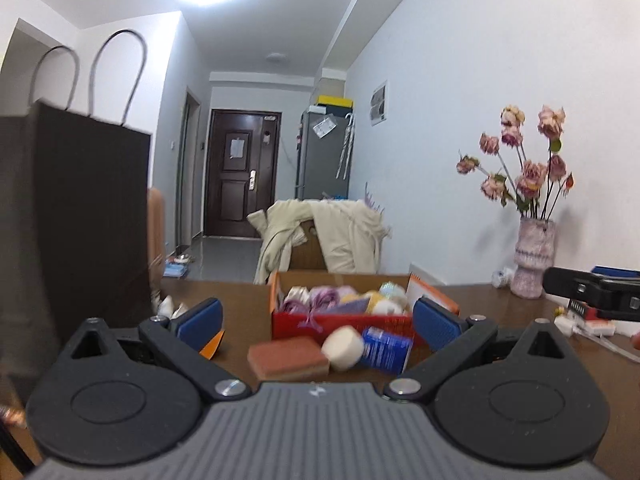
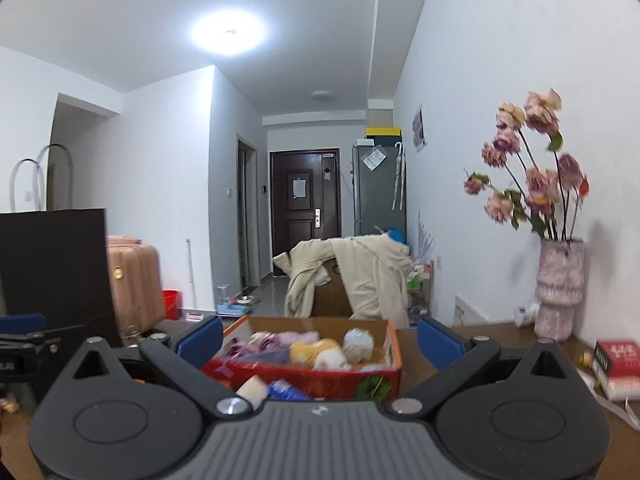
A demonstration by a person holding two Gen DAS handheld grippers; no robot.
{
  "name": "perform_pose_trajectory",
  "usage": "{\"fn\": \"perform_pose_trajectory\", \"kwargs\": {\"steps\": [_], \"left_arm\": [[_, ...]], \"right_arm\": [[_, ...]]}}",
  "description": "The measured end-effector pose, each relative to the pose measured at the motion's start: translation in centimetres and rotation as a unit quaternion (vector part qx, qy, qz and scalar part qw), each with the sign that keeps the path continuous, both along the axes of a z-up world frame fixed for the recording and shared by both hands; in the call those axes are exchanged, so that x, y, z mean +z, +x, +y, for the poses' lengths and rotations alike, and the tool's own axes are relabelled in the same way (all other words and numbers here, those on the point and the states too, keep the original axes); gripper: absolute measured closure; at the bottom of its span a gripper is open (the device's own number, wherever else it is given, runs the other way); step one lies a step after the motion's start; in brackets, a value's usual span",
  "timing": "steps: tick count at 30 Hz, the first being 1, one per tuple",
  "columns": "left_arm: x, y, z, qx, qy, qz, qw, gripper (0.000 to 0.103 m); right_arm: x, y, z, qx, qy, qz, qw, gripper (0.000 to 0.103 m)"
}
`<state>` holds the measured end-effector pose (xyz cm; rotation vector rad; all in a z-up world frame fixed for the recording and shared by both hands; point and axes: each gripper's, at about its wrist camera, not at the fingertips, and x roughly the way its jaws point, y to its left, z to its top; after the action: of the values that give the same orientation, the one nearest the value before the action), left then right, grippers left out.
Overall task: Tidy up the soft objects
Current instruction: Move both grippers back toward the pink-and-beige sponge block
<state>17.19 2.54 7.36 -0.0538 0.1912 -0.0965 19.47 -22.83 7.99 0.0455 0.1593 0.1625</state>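
Observation:
A red and orange cardboard box [image 1: 340, 326] stands on the brown table, holding several soft items: purple, yellow and cream yarn balls and plush pieces [image 1: 340, 298]. In front of it lie a brown sponge [image 1: 288, 358], a cream round sponge [image 1: 343, 348] and a blue packet [image 1: 387, 349]. My left gripper [image 1: 318, 322] is open and empty, just before these three. In the right wrist view the box [image 2: 304, 376] sits ahead with the cream sponge [image 2: 253, 390] and blue packet [image 2: 286, 392] at its near side. My right gripper [image 2: 320, 342] is open and empty, above the box's near edge.
A tall dark paper bag [image 1: 72, 220] stands at the left of the table. A vase of dried roses [image 1: 534, 256] stands at the right by the wall, with a red book [image 2: 616, 360] and cables near it. A chair draped with a cream coat [image 1: 320, 236] stands behind the table.

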Motion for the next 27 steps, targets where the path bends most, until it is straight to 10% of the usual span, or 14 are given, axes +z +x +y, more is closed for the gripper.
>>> {"fn": "perform_pose_trajectory", "kwargs": {"steps": [12, 27], "left_arm": [[-4.5, -2.6, 1.5, 0.006, -0.004, 0.066, 0.9978, 0.0], [-5.2, 3.4, 2.2, 0.009, -0.009, 0.113, 0.9935, 0.0]], "right_arm": [[-6.5, -6.9, 2.1, 0.019, 0.004, 0.087, 0.996, 0.0], [-7.1, -1.9, 2.2, 0.021, 0.032, 0.127, 0.991, 0.005]]}}
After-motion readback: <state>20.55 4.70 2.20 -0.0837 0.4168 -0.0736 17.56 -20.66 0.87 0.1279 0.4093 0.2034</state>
